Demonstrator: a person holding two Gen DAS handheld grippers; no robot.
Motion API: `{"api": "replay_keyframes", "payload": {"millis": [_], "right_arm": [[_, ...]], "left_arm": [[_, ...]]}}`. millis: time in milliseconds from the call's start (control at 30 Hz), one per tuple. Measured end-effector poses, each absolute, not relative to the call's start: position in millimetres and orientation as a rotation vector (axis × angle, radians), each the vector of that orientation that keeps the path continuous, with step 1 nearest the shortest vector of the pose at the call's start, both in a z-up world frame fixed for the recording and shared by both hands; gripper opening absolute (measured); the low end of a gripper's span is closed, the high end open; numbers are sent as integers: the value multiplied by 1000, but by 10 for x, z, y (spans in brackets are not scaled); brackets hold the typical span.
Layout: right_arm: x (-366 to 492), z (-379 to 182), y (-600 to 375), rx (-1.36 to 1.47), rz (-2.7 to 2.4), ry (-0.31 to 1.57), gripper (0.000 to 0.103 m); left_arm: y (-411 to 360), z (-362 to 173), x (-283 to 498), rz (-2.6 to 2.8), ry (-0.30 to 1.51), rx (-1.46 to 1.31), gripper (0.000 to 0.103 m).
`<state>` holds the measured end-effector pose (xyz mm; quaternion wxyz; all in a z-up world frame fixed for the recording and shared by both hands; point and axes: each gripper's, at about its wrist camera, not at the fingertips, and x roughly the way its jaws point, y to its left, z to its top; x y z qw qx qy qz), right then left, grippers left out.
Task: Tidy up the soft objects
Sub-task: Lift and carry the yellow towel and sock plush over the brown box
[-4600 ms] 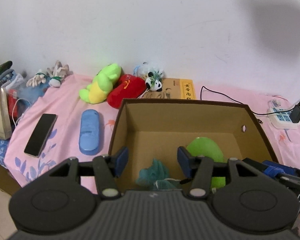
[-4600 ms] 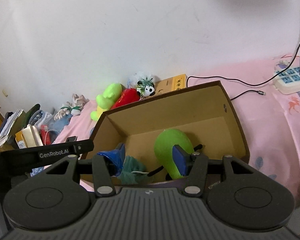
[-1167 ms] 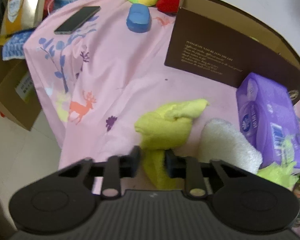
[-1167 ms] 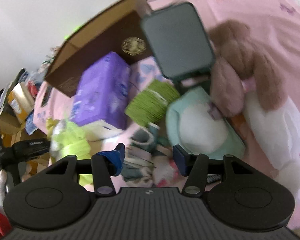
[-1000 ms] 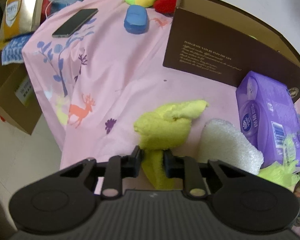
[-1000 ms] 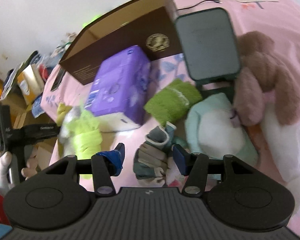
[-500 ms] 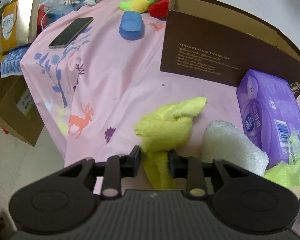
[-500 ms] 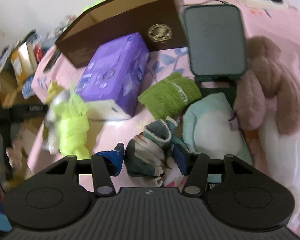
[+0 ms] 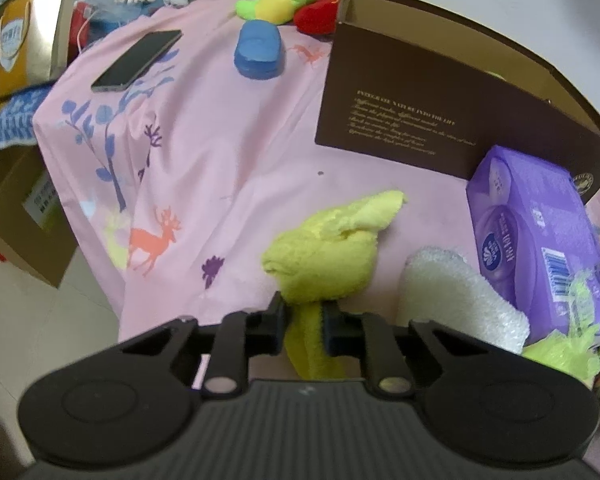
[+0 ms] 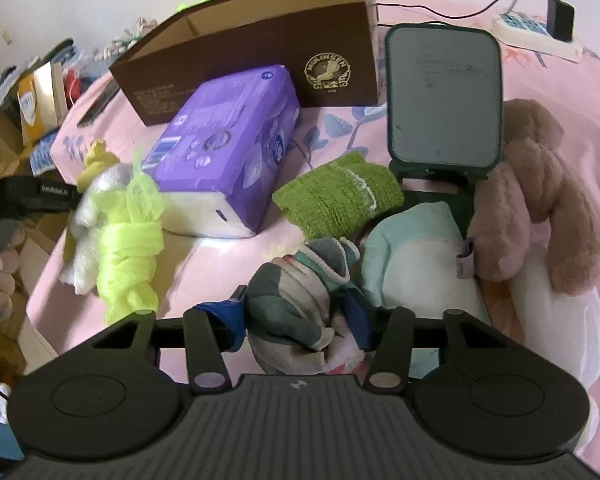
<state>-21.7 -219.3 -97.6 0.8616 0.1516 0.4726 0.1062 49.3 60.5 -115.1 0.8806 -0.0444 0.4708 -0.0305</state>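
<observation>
Two grippers work over a pink printed bedsheet (image 9: 228,152). The left gripper (image 9: 303,328) has its jaws nearly together and closing, its pads pinching the lower end of a yellow fleece cloth (image 9: 332,256); the rest of the cloth lies bunched on the sheet toward 12 o'clock of the fingers. At 3 o'clock of the cloth lies a white fluffy pad (image 9: 456,296), and past it at 2 o'clock a purple tissue pack (image 9: 540,240) leaning against the brown cardboard box (image 9: 440,120). A blue case (image 9: 259,50) and a smartphone (image 9: 137,61) lie farther off, toward 11 o'clock.

In the right wrist view, the right gripper (image 10: 296,326) stands wide with its jaws closing around a grey, teal and white sock bundle (image 10: 300,312); whether the blue pads already press it cannot be told. A green knitted cloth (image 10: 336,196) lies at 12 o'clock of the bundle, a neon yellow mesh puff (image 10: 130,256) at 9 o'clock, and a brown plush toy (image 10: 536,196) at 2 o'clock.
</observation>
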Motion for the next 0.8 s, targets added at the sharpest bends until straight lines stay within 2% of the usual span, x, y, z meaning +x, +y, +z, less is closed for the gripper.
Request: {"api": "replay_keyframes", "payload": {"millis": [167, 800], "right_arm": [[-263, -930, -2240, 397, 246, 974, 28], [-213, -562, -2252, 589, 388, 830, 28]], "left_arm": [[621, -1117, 465, -69, 973, -105, 12], [590, -506, 402, -170, 833, -156, 11]]}}
